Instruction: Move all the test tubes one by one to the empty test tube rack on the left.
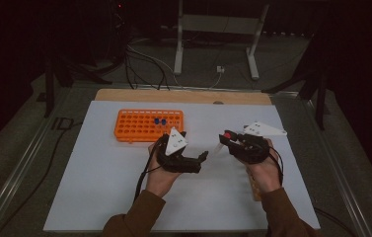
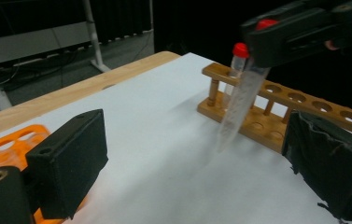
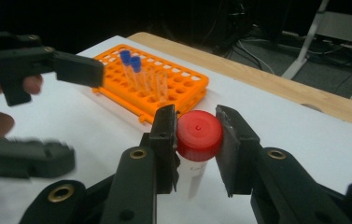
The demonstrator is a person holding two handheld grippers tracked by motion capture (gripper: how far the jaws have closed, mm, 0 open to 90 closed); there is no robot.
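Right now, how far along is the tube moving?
Done: two blue-capped tubes stand in the orange rack. In hand: the right gripper is shut on a red-capped tube, and the open left gripper faces it. Left: racking this tube; the wooden rack looks empty.

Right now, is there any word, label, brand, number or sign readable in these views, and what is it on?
None can be read.
Clear plastic tube with red screw cap: faint marks on its wall, too blurred to read.
Orange plastic tube rack: no legible marks.
Light wooden tube rack: bare.
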